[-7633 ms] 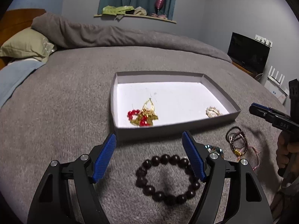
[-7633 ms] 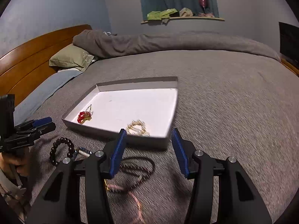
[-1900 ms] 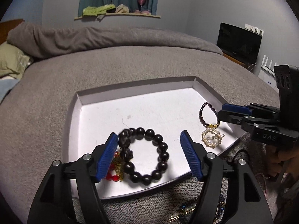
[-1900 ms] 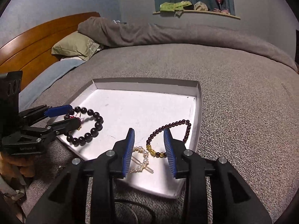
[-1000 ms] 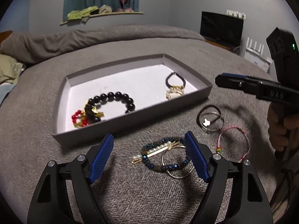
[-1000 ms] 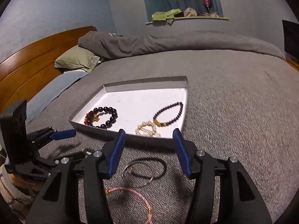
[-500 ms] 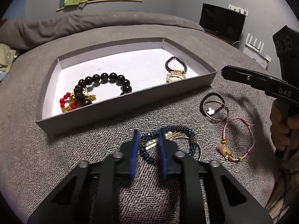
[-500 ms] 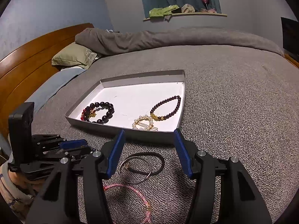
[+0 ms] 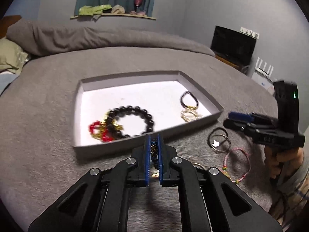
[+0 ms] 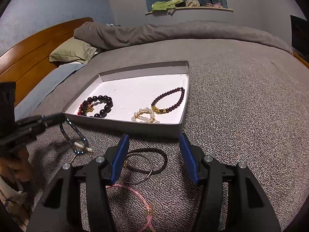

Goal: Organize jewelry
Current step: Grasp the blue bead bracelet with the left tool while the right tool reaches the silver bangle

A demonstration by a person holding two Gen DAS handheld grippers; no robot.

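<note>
A shallow grey tray (image 9: 150, 75) (image 10: 154, 129) with a white floor lies on the bed. In it are a black bead bracelet (image 9: 135, 119) (image 10: 100, 104), a red and gold piece (image 9: 98, 130), a dark red bead bracelet (image 10: 170, 100) and a pearl hair clip (image 10: 143, 116). My left gripper (image 9: 154, 141) is shut on a blue bead bracelet (image 9: 154, 148) (image 10: 74, 135), lifted in front of the tray; it hangs from the fingers in the right wrist view. My right gripper (image 10: 154, 154) is open over a black hair tie with a metal ring (image 10: 143, 163) (image 9: 219, 139).
A pink cord bracelet (image 9: 237, 164) (image 10: 135, 201) lies on the grey blanket (image 10: 241, 116) near my right gripper. A green pillow (image 10: 73, 54) and wooden headboard (image 10: 29, 56) are at the far left. A television (image 9: 233, 46) stands by the wall.
My left gripper has closed fully on the blue bead bracelet and lifted it off the blanket toward the tray. My right gripper stays open over the hair tie.
</note>
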